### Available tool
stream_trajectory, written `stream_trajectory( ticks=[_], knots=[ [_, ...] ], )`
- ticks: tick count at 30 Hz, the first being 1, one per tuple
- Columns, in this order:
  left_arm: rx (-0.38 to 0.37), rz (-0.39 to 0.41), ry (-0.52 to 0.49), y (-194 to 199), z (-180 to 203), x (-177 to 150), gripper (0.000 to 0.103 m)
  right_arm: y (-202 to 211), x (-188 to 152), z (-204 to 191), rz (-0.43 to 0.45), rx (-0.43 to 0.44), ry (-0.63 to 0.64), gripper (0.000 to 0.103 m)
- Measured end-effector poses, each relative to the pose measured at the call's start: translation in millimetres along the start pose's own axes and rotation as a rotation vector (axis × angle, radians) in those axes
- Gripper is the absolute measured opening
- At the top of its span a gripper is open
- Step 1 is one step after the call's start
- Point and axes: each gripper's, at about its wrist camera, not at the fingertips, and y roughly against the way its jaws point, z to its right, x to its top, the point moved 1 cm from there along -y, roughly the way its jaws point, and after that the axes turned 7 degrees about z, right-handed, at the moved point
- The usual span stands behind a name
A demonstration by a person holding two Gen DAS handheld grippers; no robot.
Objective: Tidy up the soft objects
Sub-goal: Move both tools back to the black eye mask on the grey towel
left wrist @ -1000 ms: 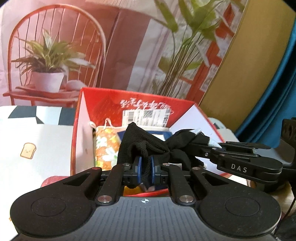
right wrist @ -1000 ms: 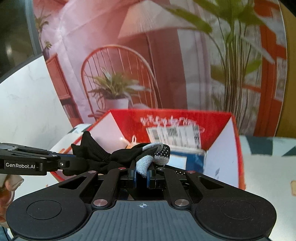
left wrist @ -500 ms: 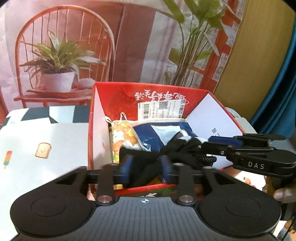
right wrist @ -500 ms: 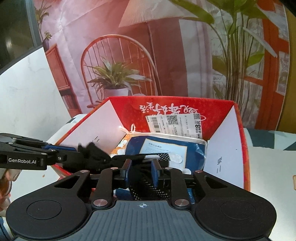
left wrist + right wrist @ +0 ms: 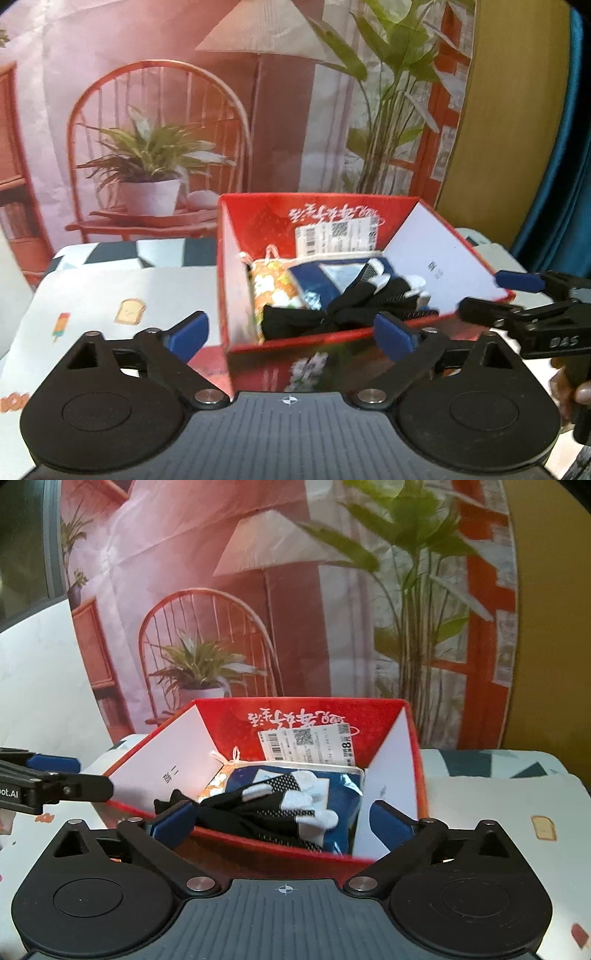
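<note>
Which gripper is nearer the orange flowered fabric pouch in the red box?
Left. Left gripper, jaws opening empty, sits outside the red box wall beside the flowered pouch; right gripper, also opening empty, off the opposite wall.

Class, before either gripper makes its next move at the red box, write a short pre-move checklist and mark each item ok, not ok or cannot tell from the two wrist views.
1. Black gloves are inside the red box: ok.
2. Left gripper holds nothing, its jaws opening wide: ok.
3. Right gripper holds nothing, its jaws opening wide: ok.
4. No glove part hangs over the box's near rim: cannot tell; the left blue pad of the right gripper hides part of it.
5. Floral pouch and blue packet stay in the box: ok.
6. More soft items wait outside the box: cannot tell.
</note>
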Motion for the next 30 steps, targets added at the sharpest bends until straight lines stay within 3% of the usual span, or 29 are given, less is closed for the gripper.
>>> stream_trajectory(
  ticks=[9, 20, 30],
  knots=[
    [0.037, -0.04, 0.047, 14.9, -4.5, -35.4, 0.103, 27.6, -34.2, -7.5, 0.01, 0.014, -0.038, 0.103],
    [0.015, -0.127, 0.089, 5.2, -1.1, -93.5, 0.103, 15.8, -96.4, -28.2, -0.125, 0.02, -0.021, 0.102],
    [0.016, -0.136, 0.145, 6.4, -7.9, -108.8, 0.103, 14.0, -115.2, -18.6, -0.095, 0.053, -0.085, 0.102]
  ],
)
